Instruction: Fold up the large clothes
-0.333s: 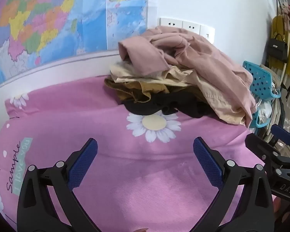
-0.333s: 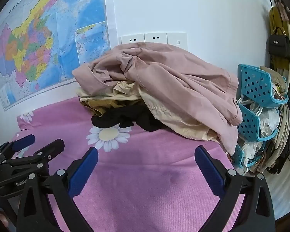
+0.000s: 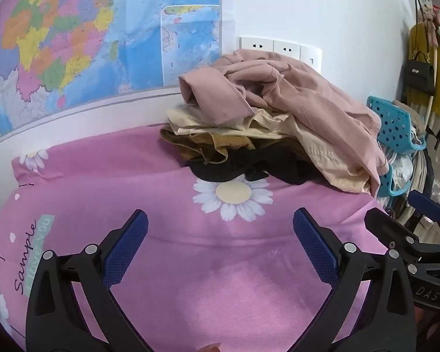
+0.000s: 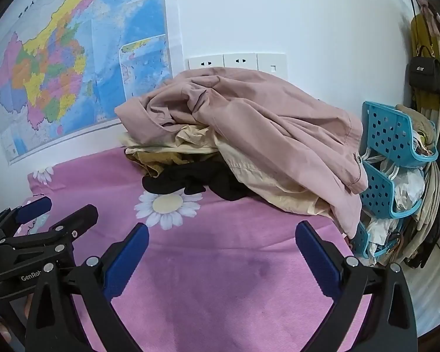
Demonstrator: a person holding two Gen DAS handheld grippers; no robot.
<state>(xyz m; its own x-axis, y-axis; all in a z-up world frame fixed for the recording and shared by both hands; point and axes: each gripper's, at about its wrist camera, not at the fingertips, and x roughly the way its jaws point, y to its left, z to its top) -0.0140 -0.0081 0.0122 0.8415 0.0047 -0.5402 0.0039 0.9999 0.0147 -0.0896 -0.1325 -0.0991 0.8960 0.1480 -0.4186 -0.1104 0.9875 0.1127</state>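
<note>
Bright, even light; soft shadows; sharp focus; strong fisheye bending, dark corners.

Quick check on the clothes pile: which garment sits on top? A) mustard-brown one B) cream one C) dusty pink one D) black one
C: the dusty pink garment drapes over the whole pile, with the cream garment, the mustard-brown garment and the black garment showing beneath it on the pink sheet.

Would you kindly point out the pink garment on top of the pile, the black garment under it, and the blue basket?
pink garment (image 4: 264,123): right wrist view, on its broad top panel.
black garment (image 4: 190,180): right wrist view, on its crumpled front.
blue basket (image 4: 390,135): right wrist view, on the upper tier's perforated wall.
</note>
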